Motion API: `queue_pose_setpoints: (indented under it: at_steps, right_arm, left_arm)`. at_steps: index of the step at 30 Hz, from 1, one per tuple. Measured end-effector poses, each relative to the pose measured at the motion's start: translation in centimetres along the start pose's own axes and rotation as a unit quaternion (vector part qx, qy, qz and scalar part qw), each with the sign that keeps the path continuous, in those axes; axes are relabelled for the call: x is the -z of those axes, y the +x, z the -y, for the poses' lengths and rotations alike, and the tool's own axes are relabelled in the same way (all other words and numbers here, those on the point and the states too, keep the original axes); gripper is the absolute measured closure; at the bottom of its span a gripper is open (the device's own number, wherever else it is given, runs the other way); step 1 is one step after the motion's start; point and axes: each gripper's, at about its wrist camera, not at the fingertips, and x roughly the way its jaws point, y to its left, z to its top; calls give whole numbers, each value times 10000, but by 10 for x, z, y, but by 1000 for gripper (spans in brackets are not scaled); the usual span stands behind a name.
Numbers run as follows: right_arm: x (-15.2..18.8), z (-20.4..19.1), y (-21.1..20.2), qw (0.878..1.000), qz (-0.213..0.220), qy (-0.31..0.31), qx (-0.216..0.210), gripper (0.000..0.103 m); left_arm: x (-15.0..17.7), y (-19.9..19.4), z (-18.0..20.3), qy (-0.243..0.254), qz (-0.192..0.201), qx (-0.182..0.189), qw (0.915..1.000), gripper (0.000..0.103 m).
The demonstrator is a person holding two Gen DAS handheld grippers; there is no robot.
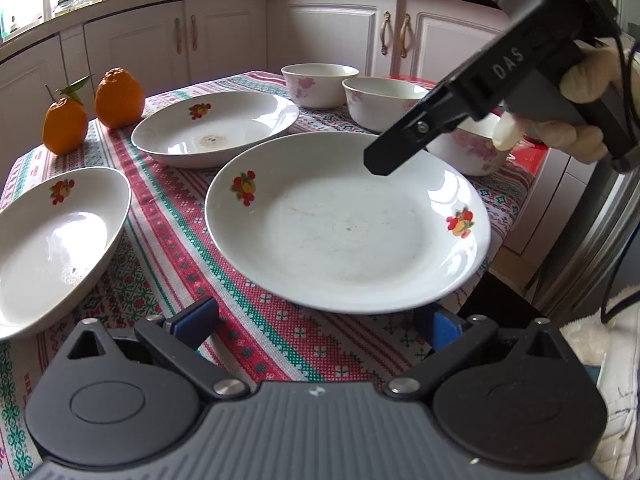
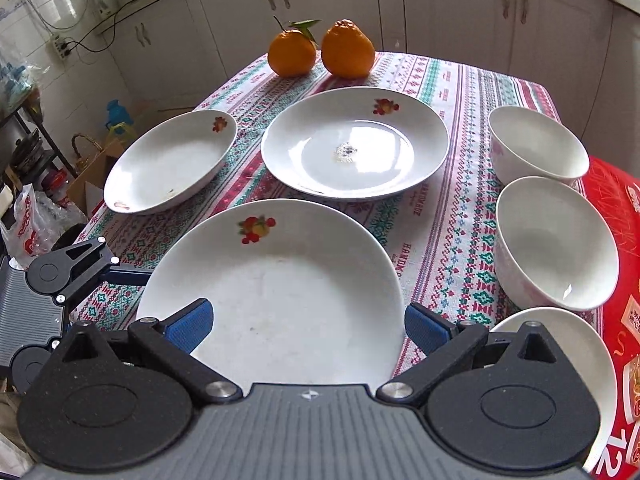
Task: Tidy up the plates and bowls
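Three white plates with fruit decals lie on the patterned tablecloth. The nearest plate (image 1: 348, 220) (image 2: 280, 292) sits between both grippers. My left gripper (image 1: 316, 324) (image 2: 100, 268) is open at this plate's edge, its right pad (image 1: 436, 328) partly hidden under the rim. From the opposite side, my right gripper (image 2: 306, 326) (image 1: 384, 156) hovers open over the rim, held by a gloved hand (image 1: 580, 80). A second plate (image 1: 212, 128) (image 2: 356, 144) and a third plate (image 1: 52, 240) (image 2: 172, 160) lie apart. Three flowered bowls (image 1: 316, 84) (image 1: 380, 100) (image 1: 468, 152) stand in a row.
Two oranges (image 1: 120, 98) (image 1: 64, 124) stand at one table corner. A red printed sheet (image 2: 616, 240) lies under the bowls' side. The table edge (image 1: 492, 256) is close to the nearest plate. Cabinets (image 1: 224, 36) surround the table; bags and a basket (image 2: 84, 148) crowd the floor.
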Motion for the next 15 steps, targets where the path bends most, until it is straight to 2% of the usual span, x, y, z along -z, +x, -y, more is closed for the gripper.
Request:
queue_pose_setpoints:
  at_steps: [15]
  right_arm:
    - [-14,8,17,9993,-340,-132,-49,0]
  left_arm:
    - [4,-1,-2,129,234,91,9996,0]
